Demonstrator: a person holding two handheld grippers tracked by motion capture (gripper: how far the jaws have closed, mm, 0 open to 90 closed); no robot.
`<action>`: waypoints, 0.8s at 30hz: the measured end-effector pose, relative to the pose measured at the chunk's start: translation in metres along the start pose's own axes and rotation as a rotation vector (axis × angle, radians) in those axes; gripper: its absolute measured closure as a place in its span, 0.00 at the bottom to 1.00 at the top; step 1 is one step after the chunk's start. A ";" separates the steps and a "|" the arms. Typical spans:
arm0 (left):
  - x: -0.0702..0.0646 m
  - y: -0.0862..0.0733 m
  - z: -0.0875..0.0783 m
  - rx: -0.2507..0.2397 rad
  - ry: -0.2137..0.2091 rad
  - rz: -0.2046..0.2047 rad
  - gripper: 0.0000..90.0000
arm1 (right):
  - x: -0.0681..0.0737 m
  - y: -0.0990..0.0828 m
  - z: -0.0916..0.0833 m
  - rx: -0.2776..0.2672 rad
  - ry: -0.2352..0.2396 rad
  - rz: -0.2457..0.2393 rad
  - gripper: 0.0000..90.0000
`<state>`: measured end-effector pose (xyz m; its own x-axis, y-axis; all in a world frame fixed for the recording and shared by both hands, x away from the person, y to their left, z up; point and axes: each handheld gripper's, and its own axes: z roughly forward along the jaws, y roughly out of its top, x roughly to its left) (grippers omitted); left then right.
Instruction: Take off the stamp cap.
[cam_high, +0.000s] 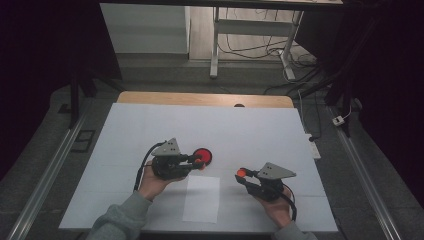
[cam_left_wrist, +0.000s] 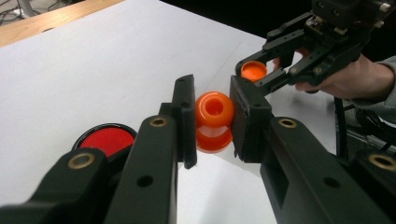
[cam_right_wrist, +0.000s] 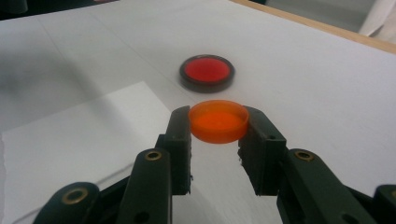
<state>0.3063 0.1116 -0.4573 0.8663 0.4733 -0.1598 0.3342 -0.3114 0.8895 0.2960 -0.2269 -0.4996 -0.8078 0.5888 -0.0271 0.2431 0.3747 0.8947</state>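
A wide white table cover (cam_high: 150, 130) fills the middle of the high view, with a strip of bare wooden table edge (cam_high: 205, 98) along its far side. A person sits at the near edge, grey sleeves coming in from the bottom, holding a black two-jaw gripper in each hand.

On the cover, near the middle of the near side, lies a white paper sheet (cam_high: 201, 198), a little brighter than the cover. It sits between the two hands.

The left gripper (cam_high: 199, 162) is held left of centre, pointing to the right. The right gripper (cam_high: 242, 174) is held right of centre, pointing left toward the other, and the two tips are apart.

Just beyond the left gripper's tip lies a round black dish with a red inside (cam_high: 203, 156), flat on the cover. In the left gripper view it lies to the left of the jaws (cam_left_wrist: 107, 138); in the right gripper view it lies farther off, past the jaws (cam_right_wrist: 207, 72).

The left gripper's jaws are clenched on a small orange spool-shaped piece (cam_left_wrist: 214, 120), with a hole through its top, held above the cover. Its lower part is hard to make out, so its exact shape is uncertain.

The right gripper's jaws are clamped on a small orange cap (cam_right_wrist: 218, 121), a shallow round cup with its open side up, held level above the cover. It also appears at the far right of the left gripper view (cam_left_wrist: 254, 71).
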 end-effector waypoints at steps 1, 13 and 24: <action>0.000 0.000 0.000 -0.001 0.000 -0.001 0.81 | -0.001 -0.001 -0.003 -0.001 -0.007 0.006 0.72; 0.006 -0.001 -0.004 -0.011 0.042 -0.012 0.80 | -0.014 -0.013 -0.028 -0.005 -0.065 0.026 0.72; 0.011 0.006 -0.011 -0.029 0.098 0.011 0.80 | -0.019 -0.022 -0.040 0.016 -0.078 0.020 0.72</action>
<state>0.3135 0.1240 -0.4495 0.8286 0.5491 -0.1088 0.3132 -0.2937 0.9031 0.2839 -0.2753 -0.5011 -0.7586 0.6500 -0.0443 0.2680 0.3733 0.8882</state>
